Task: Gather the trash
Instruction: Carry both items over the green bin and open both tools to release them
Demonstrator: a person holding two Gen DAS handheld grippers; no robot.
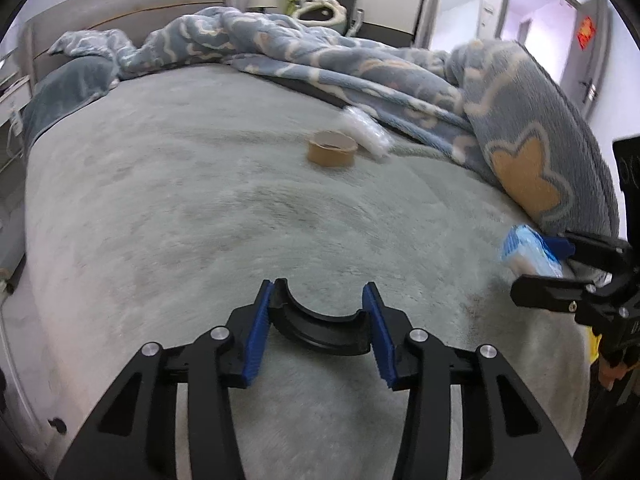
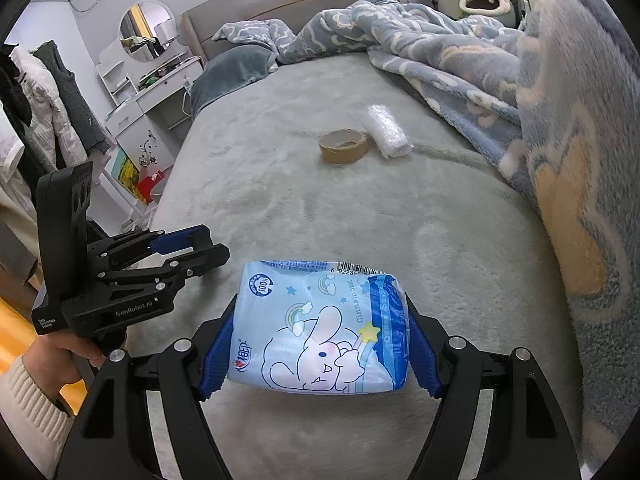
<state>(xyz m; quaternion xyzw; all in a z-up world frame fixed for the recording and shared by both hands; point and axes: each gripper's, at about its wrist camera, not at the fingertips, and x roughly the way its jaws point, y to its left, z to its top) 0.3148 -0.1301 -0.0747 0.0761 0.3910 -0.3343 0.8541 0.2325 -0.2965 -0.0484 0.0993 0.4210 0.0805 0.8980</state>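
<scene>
Clearly the right claw (image 2: 320, 344) clamps a tissue pack (image 2: 320, 332); left claw (image 1: 320, 320) grips a half-hidden black ring (image 1: 320, 330).

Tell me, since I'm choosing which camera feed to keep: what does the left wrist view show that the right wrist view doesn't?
Only the left wrist view shows the black curved piece clamped in the left gripper, and the doorway. Only the right wrist view shows the tissue pack's printed front in the right gripper, plus the round mirror and hanging clothes. Both show the tape roll, the bubble wrap roll and the blanket.
</scene>
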